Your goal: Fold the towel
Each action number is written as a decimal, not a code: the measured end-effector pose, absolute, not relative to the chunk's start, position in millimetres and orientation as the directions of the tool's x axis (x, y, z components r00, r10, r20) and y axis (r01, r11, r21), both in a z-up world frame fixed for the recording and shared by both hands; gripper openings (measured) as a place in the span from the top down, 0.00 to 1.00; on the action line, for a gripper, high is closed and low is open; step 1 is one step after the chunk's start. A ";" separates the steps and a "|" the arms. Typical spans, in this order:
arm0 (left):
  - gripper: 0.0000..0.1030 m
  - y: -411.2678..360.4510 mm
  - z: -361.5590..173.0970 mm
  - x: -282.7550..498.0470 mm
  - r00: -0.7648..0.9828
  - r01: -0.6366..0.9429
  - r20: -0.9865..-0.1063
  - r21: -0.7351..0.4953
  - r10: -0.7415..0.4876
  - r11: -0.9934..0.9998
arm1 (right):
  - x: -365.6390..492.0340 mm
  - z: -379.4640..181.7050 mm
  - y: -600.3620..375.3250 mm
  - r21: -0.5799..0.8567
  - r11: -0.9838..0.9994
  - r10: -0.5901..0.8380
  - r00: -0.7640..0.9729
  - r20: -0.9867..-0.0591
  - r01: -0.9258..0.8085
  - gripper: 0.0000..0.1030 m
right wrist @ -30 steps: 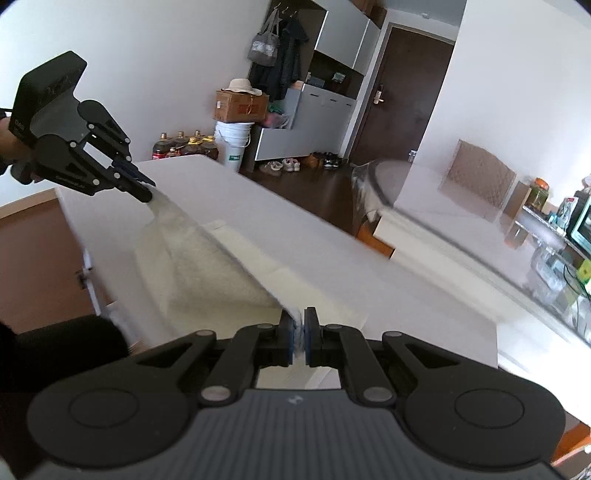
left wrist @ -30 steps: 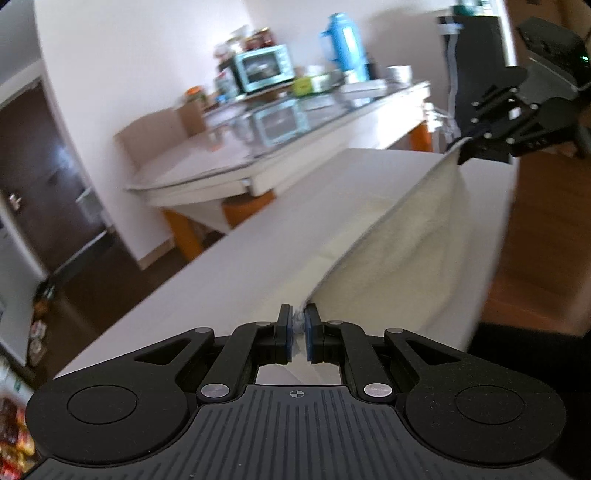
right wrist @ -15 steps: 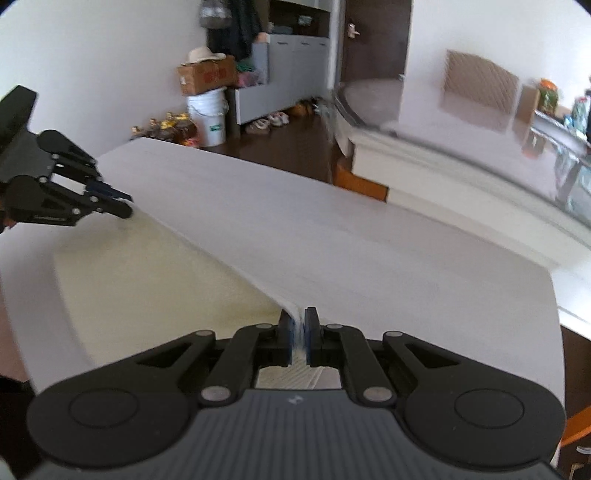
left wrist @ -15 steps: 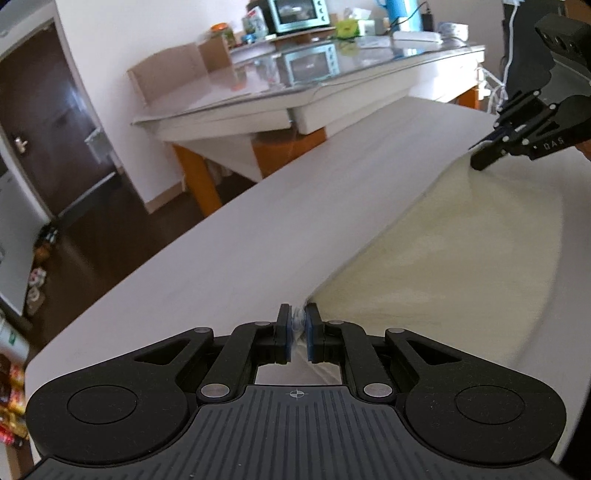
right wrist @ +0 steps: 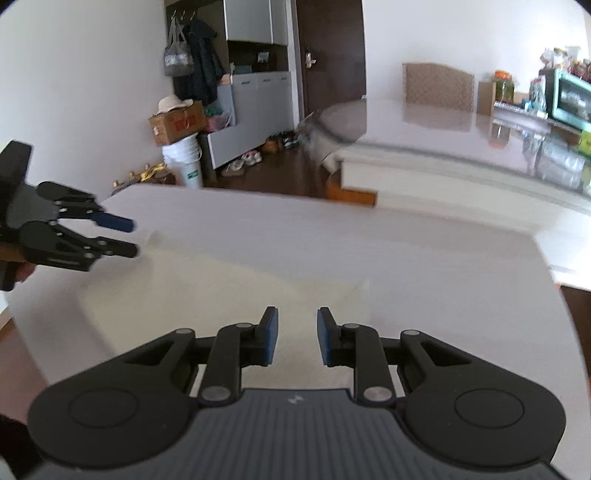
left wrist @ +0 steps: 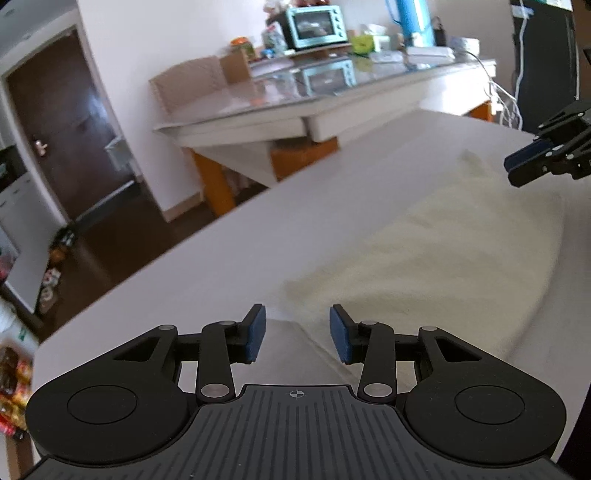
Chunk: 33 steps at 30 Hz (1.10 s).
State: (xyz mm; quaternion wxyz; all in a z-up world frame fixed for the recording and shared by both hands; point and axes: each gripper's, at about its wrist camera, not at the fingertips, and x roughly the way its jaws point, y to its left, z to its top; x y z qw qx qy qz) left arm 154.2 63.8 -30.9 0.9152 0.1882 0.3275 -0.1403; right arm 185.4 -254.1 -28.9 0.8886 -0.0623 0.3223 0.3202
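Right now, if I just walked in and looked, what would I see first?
First you'd see the cream towel lying folded on the white table. The left gripper and the right gripper both hang open just above it, one near each end. Behind, a turquoise toaster oven sits on a shiny glass-topped table.

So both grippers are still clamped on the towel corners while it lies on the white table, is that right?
Not quite: both grippers are open. The left wrist view shows the left gripper spread with nothing between its pads, and the right wrist view shows the right gripper likewise. The towel does lie on the white table.
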 end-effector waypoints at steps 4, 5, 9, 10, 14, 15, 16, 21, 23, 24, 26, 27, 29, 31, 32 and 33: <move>0.60 58.4 -35.4 146.0 0.751 0.376 -0.650 0.274 -0.117 0.885 | 182.6 -36.1 -255.0 0.080 0.806 0.487 0.581 -0.652 -0.586 0.78; 0.60 57.8 -35.4 143.5 0.749 0.376 -0.652 0.273 -0.117 0.886 | 185.4 -36.9 -255.5 0.071 0.803 0.488 0.584 -0.649 -0.592 0.78; 0.60 53.6 -33.9 124.3 0.735 0.388 -0.667 0.262 -0.125 0.883 | 200.0 -39.3 -248.8 0.019 0.784 0.488 0.597 -0.637 -0.621 0.79; 0.60 50.3 -33.0 116.5 0.730 0.393 -0.672 0.260 -0.127 0.882 | 206.3 -39.5 -244.1 0.004 0.773 0.492 0.595 -0.636 -0.635 0.79; 0.60 37.2 -30.1 87.8 0.717 0.390 -0.685 0.242 -0.128 0.888 | 231.2 -41.9 -218.1 -0.073 0.709 0.516 0.587 -0.623 -0.701 0.76; 0.60 34.8 -29.5 83.4 0.716 0.387 -0.686 0.237 -0.128 0.891 | 236.9 -42.4 -210.9 -0.084 0.691 0.527 0.581 -0.620 -0.718 0.76; 0.60 31.5 -28.8 78.0 0.714 0.382 -0.688 0.231 -0.127 0.895 | 242.4 -43.0 -204.0 -0.095 0.674 0.538 0.574 -0.617 -0.733 0.76; 0.59 18.5 -25.4 58.9 0.707 0.381 -0.694 0.209 -0.138 0.901 | 260.7 -42.6 -177.8 -0.143 0.620 0.562 0.564 -0.605 -0.771 0.68; 0.57 22.3 -21.6 55.8 0.707 0.378 -0.693 0.201 -0.142 0.904 | 252.0 -35.2 -177.6 -0.174 0.634 0.541 0.593 -0.597 -0.753 0.68; 0.54 26.6 -19.6 54.7 0.711 0.372 -0.690 0.201 -0.138 0.906 | 248.7 -33.7 -178.6 -0.175 0.634 0.542 0.595 -0.593 -0.753 0.67; 0.50 38.3 -15.7 54.3 0.725 0.346 -0.679 0.213 -0.116 0.914 | 214.9 -18.8 -189.3 -0.174 0.628 0.570 0.600 -0.560 -0.759 0.63; 0.50 42.7 -15.1 55.1 0.729 0.340 -0.676 0.219 -0.108 0.915 | 199.6 -15.2 -193.4 -0.165 0.622 0.584 0.593 -0.553 -0.766 0.62; 0.48 53.1 -15.2 60.1 0.737 0.329 -0.669 0.232 -0.096 0.915 | 174.7 -10.3 -199.2 -0.148 0.610 0.608 0.579 -0.543 -0.779 0.60; 0.47 58.5 -17.4 65.8 0.742 0.327 -0.665 0.242 -0.090 0.914 | 150.3 -7.2 -204.2 -0.125 0.594 0.634 0.558 -0.535 -0.795 0.60; 0.46 60.1 -18.4 68.2 0.743 0.327 -0.664 0.246 -0.087 0.912 | 123.0 -6.5 -208.7 -0.095 0.574 0.663 0.530 -0.528 -0.813 0.60; 0.45 60.4 -19.6 69.3 0.742 0.332 -0.665 0.250 -0.088 0.910 | 109.2 -6.9 -210.3 -0.082 0.567 0.676 0.519 -0.523 -0.820 0.59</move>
